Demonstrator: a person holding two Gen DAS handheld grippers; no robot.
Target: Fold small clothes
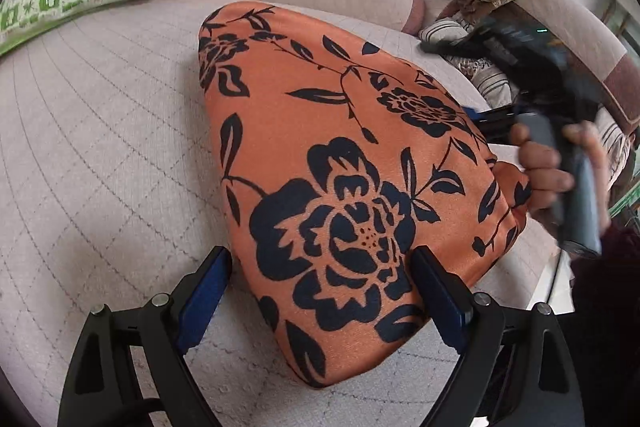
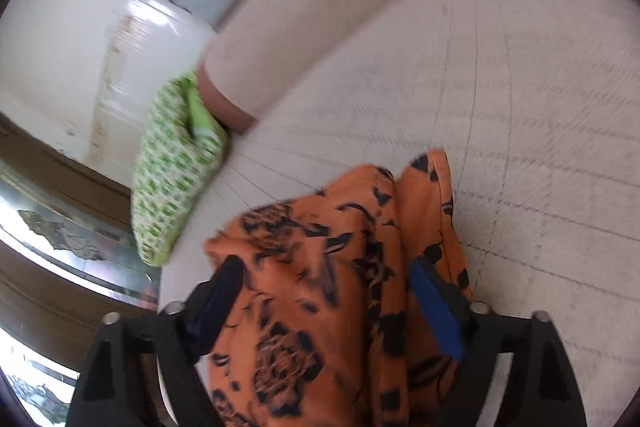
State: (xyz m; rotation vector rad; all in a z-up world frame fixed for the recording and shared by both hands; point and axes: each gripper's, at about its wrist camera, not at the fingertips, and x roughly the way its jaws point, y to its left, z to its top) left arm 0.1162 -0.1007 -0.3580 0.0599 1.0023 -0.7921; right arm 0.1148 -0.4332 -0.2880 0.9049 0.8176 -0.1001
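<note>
Nearest us, our left hand-held gripper [image 1: 320, 291] hangs wide open over the orange floral garment [image 1: 340, 167]; the right hand-held gripper [image 2: 324, 303] straddles its bunched end, open too. We should pinch both near corners evenly. It lies on the sofa seat [image 1: 100, 147], satiny, black-flowered.

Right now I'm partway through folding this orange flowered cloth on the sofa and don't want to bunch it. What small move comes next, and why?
Probably close the left gripper on the near edge of the orange cloth. Its jaws stand open with that edge between them, unpinched. The right gripper is open too, over the rumpled end, so nothing holds the cloth on the sofa.
</note>
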